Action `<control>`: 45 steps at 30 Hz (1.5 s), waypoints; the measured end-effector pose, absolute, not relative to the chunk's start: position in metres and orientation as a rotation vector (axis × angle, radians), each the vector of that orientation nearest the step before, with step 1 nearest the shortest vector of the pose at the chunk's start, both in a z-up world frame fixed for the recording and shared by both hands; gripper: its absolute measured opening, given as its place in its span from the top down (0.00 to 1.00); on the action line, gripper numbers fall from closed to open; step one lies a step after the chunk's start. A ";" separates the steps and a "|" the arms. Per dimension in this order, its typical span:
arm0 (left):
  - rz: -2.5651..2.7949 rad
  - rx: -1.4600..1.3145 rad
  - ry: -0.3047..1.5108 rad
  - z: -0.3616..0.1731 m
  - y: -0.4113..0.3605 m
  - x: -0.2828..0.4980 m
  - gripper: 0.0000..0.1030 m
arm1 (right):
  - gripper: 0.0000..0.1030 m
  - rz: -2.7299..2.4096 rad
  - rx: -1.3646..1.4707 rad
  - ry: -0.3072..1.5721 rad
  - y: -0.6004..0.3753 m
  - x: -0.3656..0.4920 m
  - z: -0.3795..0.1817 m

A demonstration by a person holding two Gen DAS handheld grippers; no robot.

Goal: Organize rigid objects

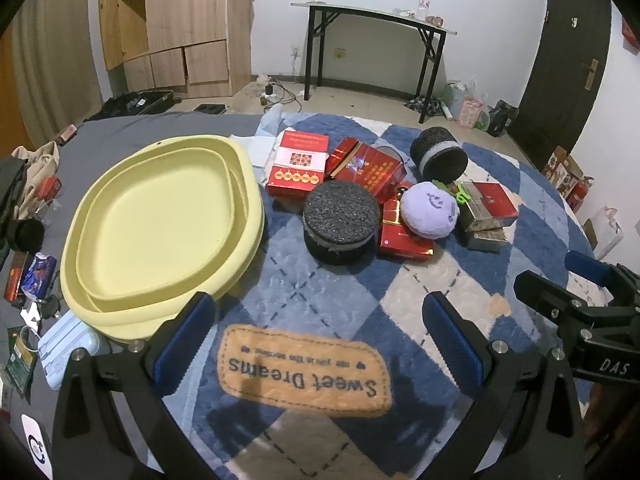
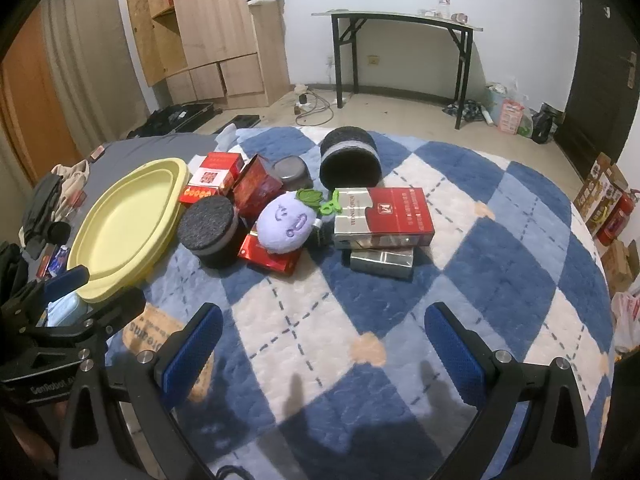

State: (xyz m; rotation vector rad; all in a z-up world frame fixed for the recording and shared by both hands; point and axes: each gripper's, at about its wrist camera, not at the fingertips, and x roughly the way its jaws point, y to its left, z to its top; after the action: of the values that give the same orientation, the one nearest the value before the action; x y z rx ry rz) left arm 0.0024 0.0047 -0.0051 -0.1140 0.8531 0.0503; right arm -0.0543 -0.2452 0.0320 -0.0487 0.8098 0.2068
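Note:
A pile of objects lies on a blue and white checked blanket (image 1: 312,292): several red boxes (image 1: 298,164), a red and silver carton (image 2: 384,216) on a silver box (image 2: 382,262), two black foam cylinders (image 1: 341,222) (image 2: 350,158), and a purple plush toy (image 2: 284,224). A pale yellow tray (image 1: 160,232) lies empty to the left of the pile. My left gripper (image 1: 318,336) hovers open over the blanket's orange label (image 1: 304,372), short of the pile. My right gripper (image 2: 324,344) is also open, with nothing between its fingers, on the near side of the carton.
A light blue case (image 1: 68,354), keys and small packets lie on the grey sheet (image 1: 100,136) left of the tray. Clothes are heaped at the far left. Beyond the bed stand a wooden cupboard (image 1: 180,20), a black folding table (image 1: 376,40) and bags on the floor.

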 end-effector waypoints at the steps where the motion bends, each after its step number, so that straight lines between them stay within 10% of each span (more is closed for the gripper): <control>1: 0.051 -0.119 0.855 -0.005 0.006 0.003 0.00 | 0.00 0.206 -0.046 0.813 -0.245 -0.054 0.031; 45: 0.022 -0.132 0.862 -0.009 0.006 0.001 0.00 | 0.00 0.211 -0.055 0.830 -0.243 -0.049 0.029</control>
State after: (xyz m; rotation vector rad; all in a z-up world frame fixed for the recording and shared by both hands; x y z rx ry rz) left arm 0.0015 0.0059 -0.0086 -0.1316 0.8620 0.0220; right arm -0.0495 -0.2425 0.0286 -0.0551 0.8302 0.2110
